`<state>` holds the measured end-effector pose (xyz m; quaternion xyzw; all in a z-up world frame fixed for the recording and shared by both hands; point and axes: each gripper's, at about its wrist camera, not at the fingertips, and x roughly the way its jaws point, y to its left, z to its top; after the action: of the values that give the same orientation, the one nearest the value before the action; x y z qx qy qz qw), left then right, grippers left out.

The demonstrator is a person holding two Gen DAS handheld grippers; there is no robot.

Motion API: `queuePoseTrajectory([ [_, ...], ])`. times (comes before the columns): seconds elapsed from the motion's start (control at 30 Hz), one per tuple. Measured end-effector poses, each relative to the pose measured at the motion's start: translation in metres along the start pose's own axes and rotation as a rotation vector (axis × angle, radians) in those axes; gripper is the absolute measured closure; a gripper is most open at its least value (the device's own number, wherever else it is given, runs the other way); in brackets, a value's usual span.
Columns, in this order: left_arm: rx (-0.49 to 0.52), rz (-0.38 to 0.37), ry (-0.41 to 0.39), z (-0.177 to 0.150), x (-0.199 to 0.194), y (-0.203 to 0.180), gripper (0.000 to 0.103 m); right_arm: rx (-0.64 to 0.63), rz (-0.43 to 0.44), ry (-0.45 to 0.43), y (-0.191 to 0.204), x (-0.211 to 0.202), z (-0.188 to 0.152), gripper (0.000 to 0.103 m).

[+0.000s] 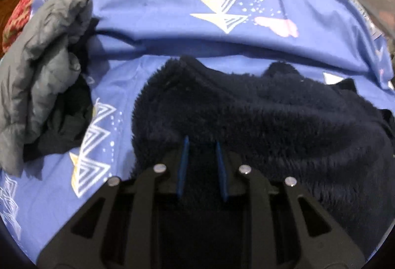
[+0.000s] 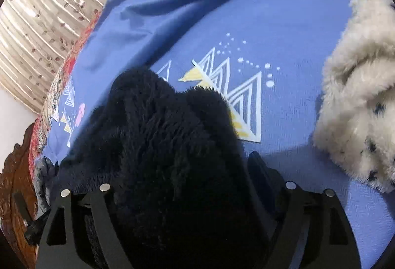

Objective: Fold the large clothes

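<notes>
The bed [image 1: 153,12], under its blue sheet printed with white triangles, carries everything. My navy fleece garment [image 1: 259,116] lies bunched in the near middle of it, rumpled and with no clean fold showing, so I judge the folding barely begun, with the spreading and the folds themselves left to do. A grey quilted garment [image 1: 42,76] is heaped at the left edge, and in the right view a white fluffy garment [image 2: 358,96] sits well apart on the right; I take both as waiting. My right tongs [image 2: 187,200] are buried in fleece piled over them, so I cannot tell their grip. My left tongs [image 1: 202,143] reach low over the near edge of the fleece, blue pads [image 1: 184,165] apart, with fleece between them but not clamped.
</notes>
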<state>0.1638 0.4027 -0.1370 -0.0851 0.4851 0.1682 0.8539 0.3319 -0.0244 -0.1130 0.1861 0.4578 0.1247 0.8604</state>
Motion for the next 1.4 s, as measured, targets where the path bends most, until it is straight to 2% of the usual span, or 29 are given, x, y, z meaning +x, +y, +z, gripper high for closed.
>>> queuePoseTrajectory([
  [0.1, 0.030, 0.014, -0.005, 0.002, -0.004, -0.007, 0.080, -0.045, -0.035, -0.007, 0.012, -0.004, 0.000, 0.002],
  [0.17, 0.042, -0.018, -0.029, 0.001, -0.023, -0.008, 0.080, -0.031, 0.019, -0.013, 0.006, -0.010, -0.001, 0.002],
  [0.27, 0.057, -0.115, -0.088, -0.008, -0.061, 0.003, 0.079, -0.004, 0.107, -0.037, 0.001, -0.028, -0.002, 0.002],
  [0.3, 0.052, -0.146, -0.099, -0.010, -0.071, 0.010, 0.070, -0.006, 0.139, -0.057, 0.001, -0.040, -0.005, 0.002],
  [0.33, 0.042, -0.175, -0.106, -0.015, -0.081, 0.022, 0.054, -0.012, 0.154, -0.071, 0.002, -0.050, -0.008, 0.001],
  [0.4, 0.024, -0.201, -0.099, -0.019, -0.089, 0.040, 0.036, -0.026, 0.174, -0.076, -0.001, -0.066, -0.017, 0.000],
  [0.53, -0.029, -0.244, -0.030, -0.028, -0.090, 0.074, 0.033, -0.025, 0.235, -0.019, -0.011, -0.081, -0.031, 0.000],
  [0.63, -0.125, -0.313, 0.017, -0.037, -0.085, 0.100, 0.029, 0.003, 0.278, 0.026, -0.019, -0.089, -0.042, 0.000],
  [0.7, -0.173, -0.296, 0.030, -0.041, -0.081, 0.109, 0.029, 0.024, 0.292, 0.016, -0.023, -0.098, -0.050, 0.000],
  [0.8, -0.177, -0.222, 0.049, -0.054, -0.080, 0.104, 0.028, 0.060, 0.316, -0.022, -0.028, -0.113, -0.069, 0.000],
  [0.93, -0.164, -0.239, 0.018, -0.084, -0.090, 0.096, 0.028, 0.066, 0.329, -0.030, -0.031, -0.128, -0.099, 0.000],
  [1.0, -0.132, -0.232, -0.002, -0.094, -0.092, 0.089, 0.029, 0.011, 0.289, -0.040, -0.024, -0.135, -0.104, 0.000],
  [1.07, -0.098, -0.201, -0.008, -0.097, -0.090, 0.085, 0.034, -0.044, 0.232, -0.055, -0.015, -0.136, -0.100, 0.000],
  [1.1, -0.098, -0.219, 0.003, -0.099, -0.087, 0.085, 0.058, -0.053, 0.215, -0.042, -0.013, -0.132, -0.099, 0.000],
  [1.13, -0.095, -0.243, 0.019, -0.100, -0.084, 0.085, 0.087, -0.069, 0.199, -0.026, -0.012, -0.125, -0.099, 0.000],
  [1.17, -0.087, -0.258, 0.039, -0.103, -0.080, 0.083, 0.094, -0.119, 0.171, -0.015, -0.006, -0.117, -0.098, 0.013],
  [1.2, -0.066, -0.220, 0.031, -0.106, -0.081, 0.082, 0.095, -0.165, 0.142, -0.003, -0.002, -0.112, -0.100, 0.030],
  [1.23, -0.046, -0.183, 0.016, -0.108, -0.082, 0.080, 0.096, -0.187, 0.104, 0.009, 0.000, -0.106, -0.099, 0.070],
  [1.3, -0.040, -0.135, -0.012, -0.109, -0.089, 0.089, 0.097, -0.097, 0.114, -0.031, -0.016, -0.107, -0.089, 0.070],
  [1.37, -0.112, -0.161, -0.016, -0.106, -0.093, 0.110, 0.097, -0.028, 0.074, -0.097, -0.034, -0.114, -0.078, 0.070],
  [1.4, -0.134, -0.190, -0.005, -0.105, -0.092, 0.117, 0.097, -0.032, 0.069, -0.089, -0.036, -0.113, -0.077, 0.070],
])
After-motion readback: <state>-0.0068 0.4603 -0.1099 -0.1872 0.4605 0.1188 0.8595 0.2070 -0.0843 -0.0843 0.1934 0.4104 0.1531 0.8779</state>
